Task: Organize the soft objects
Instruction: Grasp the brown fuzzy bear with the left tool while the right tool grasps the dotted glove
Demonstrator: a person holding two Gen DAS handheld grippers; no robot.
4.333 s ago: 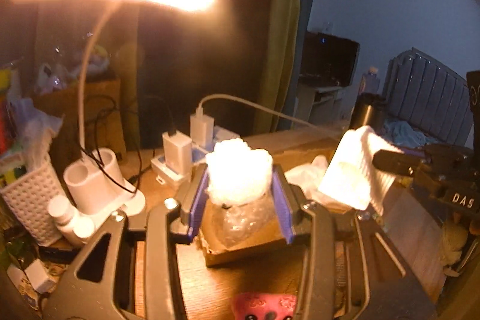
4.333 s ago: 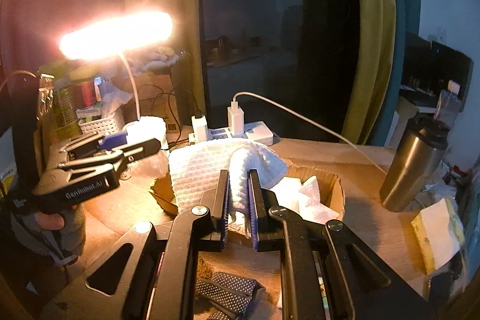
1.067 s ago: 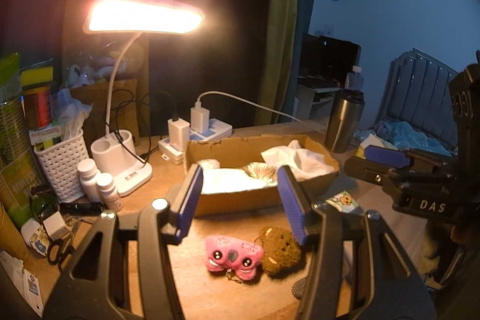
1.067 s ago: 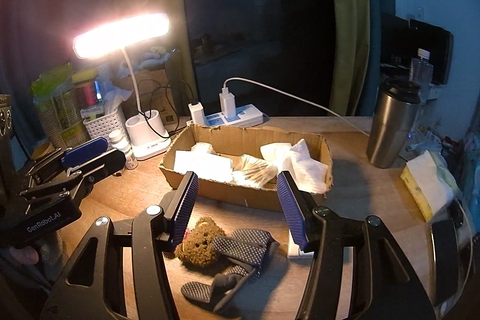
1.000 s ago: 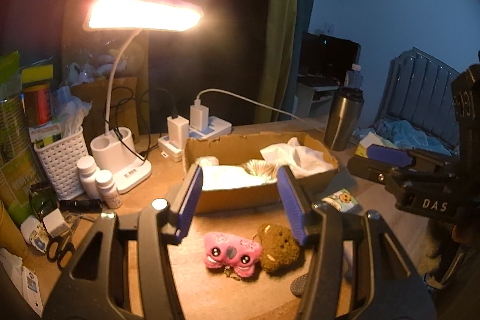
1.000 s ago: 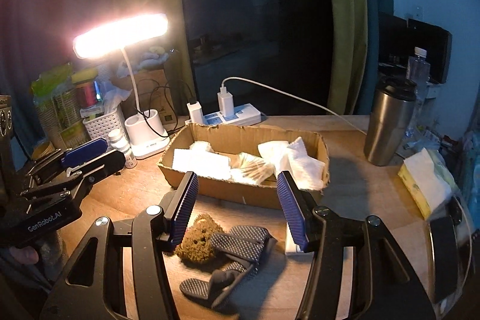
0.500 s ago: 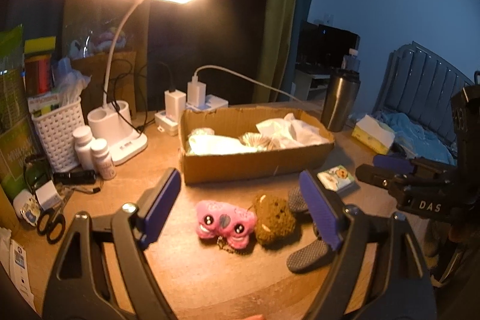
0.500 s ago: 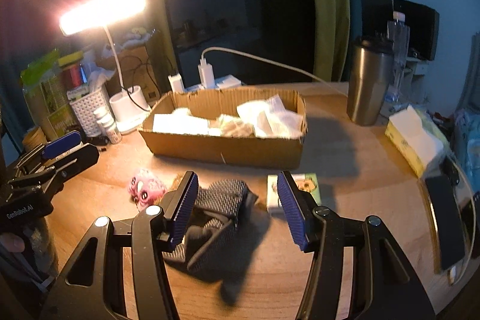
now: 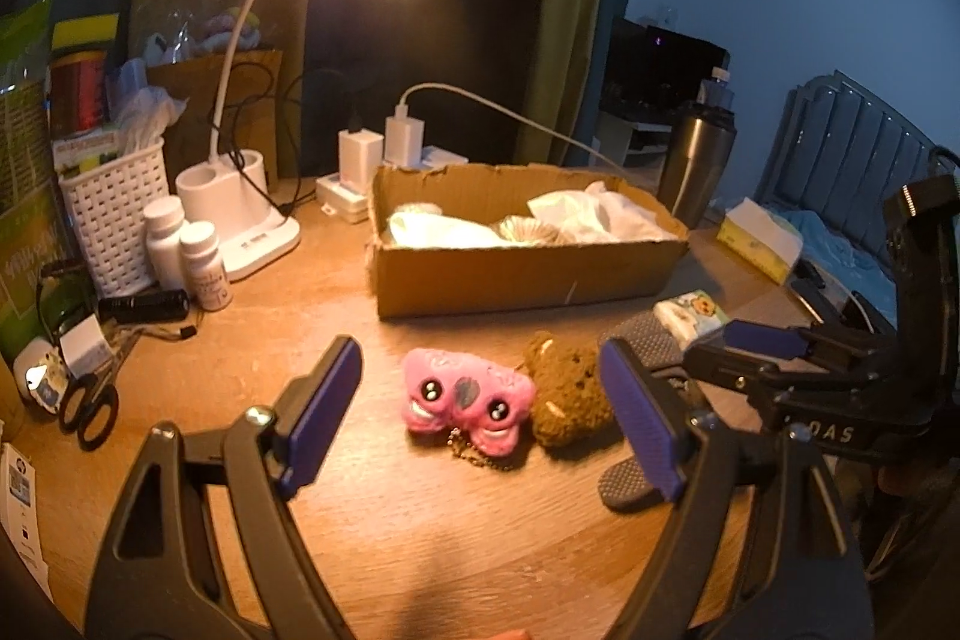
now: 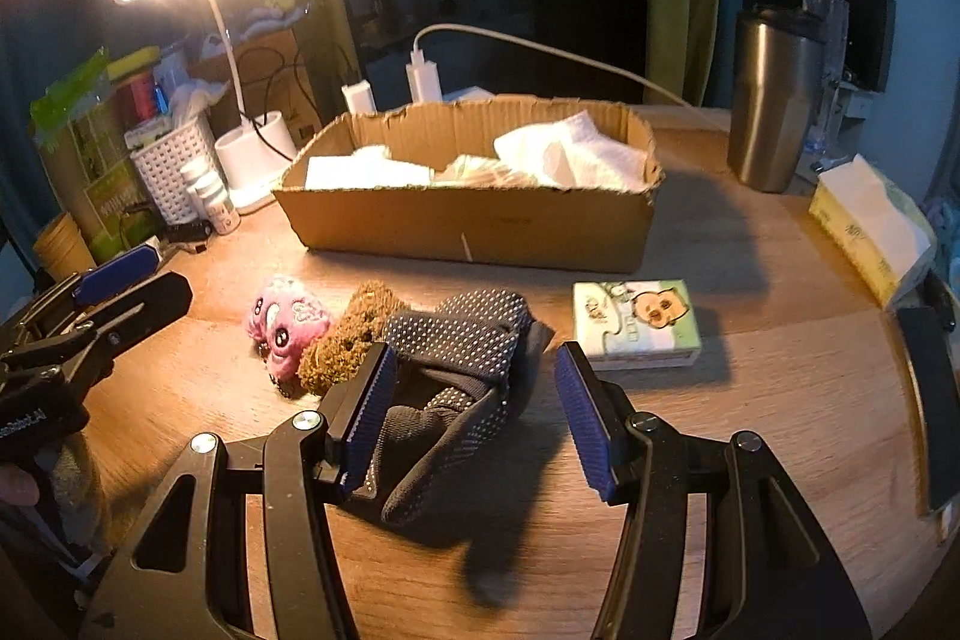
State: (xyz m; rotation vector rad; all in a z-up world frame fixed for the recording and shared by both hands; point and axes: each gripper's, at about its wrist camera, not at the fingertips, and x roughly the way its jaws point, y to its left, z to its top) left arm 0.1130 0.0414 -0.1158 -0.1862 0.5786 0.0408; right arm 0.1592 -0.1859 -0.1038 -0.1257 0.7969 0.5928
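Wooden desk (image 10: 750,400), lamp-lit, cluttered along its far edge. Brown open-topped cardboard box (image 10: 480,226) at the back, already holding white cloths.

Still on the desk in front of it: pink plush toy with round eyes (image 9: 465,397), brown fuzzy plush toy (image 9: 567,397) touching it, dark dotted fabric glove (image 10: 456,376) beside that.

My left gripper (image 9: 480,421): jaws wide apart, empty, framing the pink toy from above.

My right gripper (image 10: 474,406): jaws apart, empty, straddling the glove.

Glove's long axis runs from near-left to far-right, fingers toward me.

Step, as I judge it: approach. Next: lower, close, carry to the box.
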